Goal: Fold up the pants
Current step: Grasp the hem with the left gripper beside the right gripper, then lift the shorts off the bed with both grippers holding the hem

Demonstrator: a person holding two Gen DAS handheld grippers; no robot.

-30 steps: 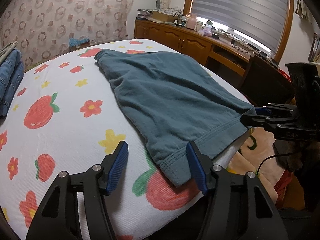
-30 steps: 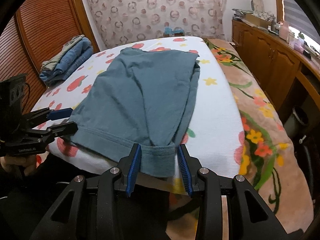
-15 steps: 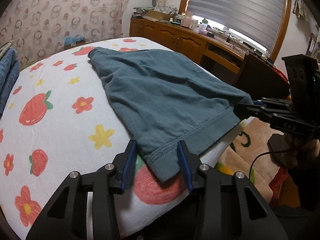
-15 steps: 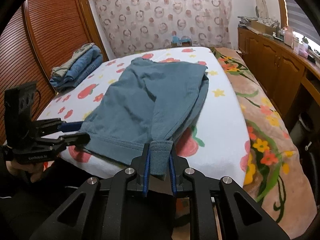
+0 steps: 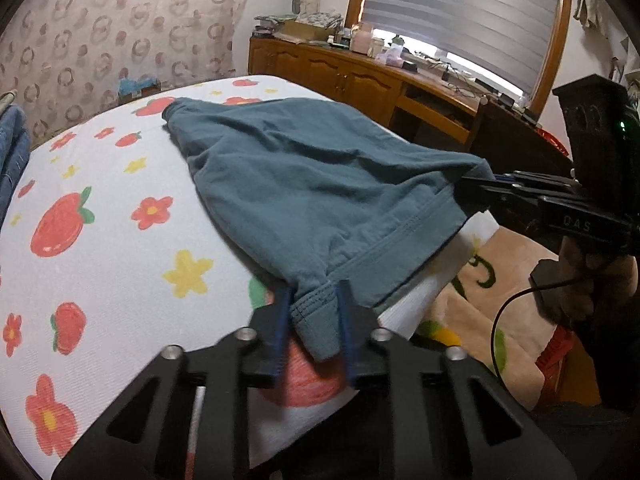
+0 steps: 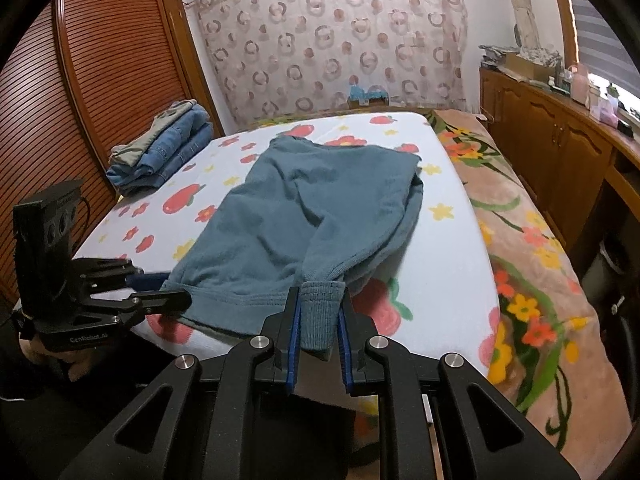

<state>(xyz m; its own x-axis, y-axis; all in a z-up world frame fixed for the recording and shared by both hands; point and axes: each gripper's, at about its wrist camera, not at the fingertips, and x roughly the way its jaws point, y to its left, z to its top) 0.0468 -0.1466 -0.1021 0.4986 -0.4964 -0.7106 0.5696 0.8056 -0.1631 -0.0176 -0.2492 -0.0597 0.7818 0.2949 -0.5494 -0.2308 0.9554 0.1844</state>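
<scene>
Teal pants (image 5: 320, 184) lie on the bed, folded lengthwise, with the waistband at the near edge; they also show in the right wrist view (image 6: 312, 216). My left gripper (image 5: 314, 320) is shut on one waistband corner and lifts it off the sheet. My right gripper (image 6: 318, 320) is shut on the other waistband corner, also raised. Each gripper shows in the other's view: the right gripper (image 5: 480, 192) at the right, the left gripper (image 6: 160, 292) at the left. The leg ends rest at the far side of the bed.
The bed has a white sheet (image 5: 100, 272) printed with strawberries and flowers. A stack of folded jeans (image 6: 160, 148) sits at its far left. A floral blanket (image 6: 532, 256) covers the bed's right side. A wooden sideboard (image 6: 560, 148) stands to the right, a slatted wardrobe (image 6: 80, 100) to the left.
My left gripper has closed from open onto the waistband corner. My right gripper closed on its corner earlier. Both have lifted the waistband off the sheet.
</scene>
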